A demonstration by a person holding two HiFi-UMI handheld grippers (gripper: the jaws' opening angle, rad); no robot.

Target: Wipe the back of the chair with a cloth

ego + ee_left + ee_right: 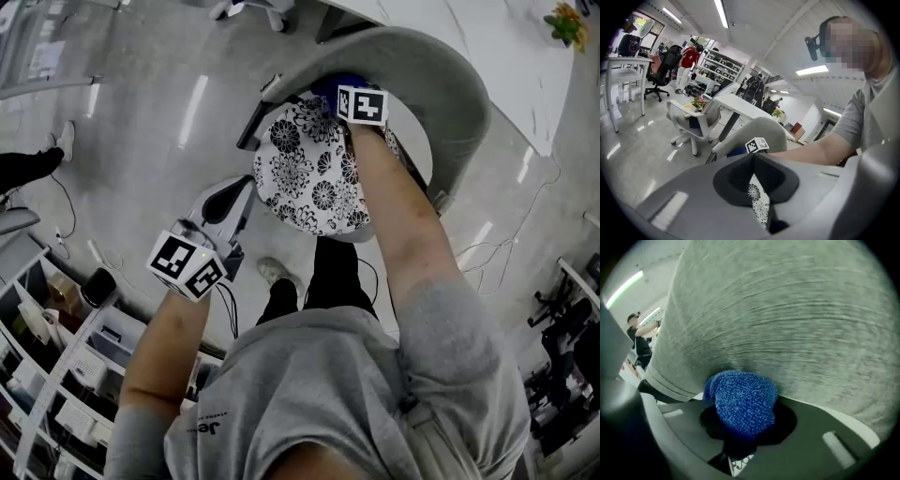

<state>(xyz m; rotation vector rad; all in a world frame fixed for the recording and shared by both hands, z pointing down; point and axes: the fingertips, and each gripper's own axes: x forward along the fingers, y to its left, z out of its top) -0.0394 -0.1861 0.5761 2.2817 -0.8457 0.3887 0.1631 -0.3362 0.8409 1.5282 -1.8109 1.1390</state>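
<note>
The right claw [742,427] pinches a bunched blue cloth [740,399], which presses against the inner face of the grey chair back [787,319]. The left claw [753,168] is pressed together on nothing, held apart from the chair at its near left. A flowered cushion [314,169] lies on the seat, and a white desk [487,47] stands on the far side.

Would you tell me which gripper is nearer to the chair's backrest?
Right. The right gripper presses the cloth against the backrest; the left gripper hangs beside the seat cushion, clear of the backrest.
</note>
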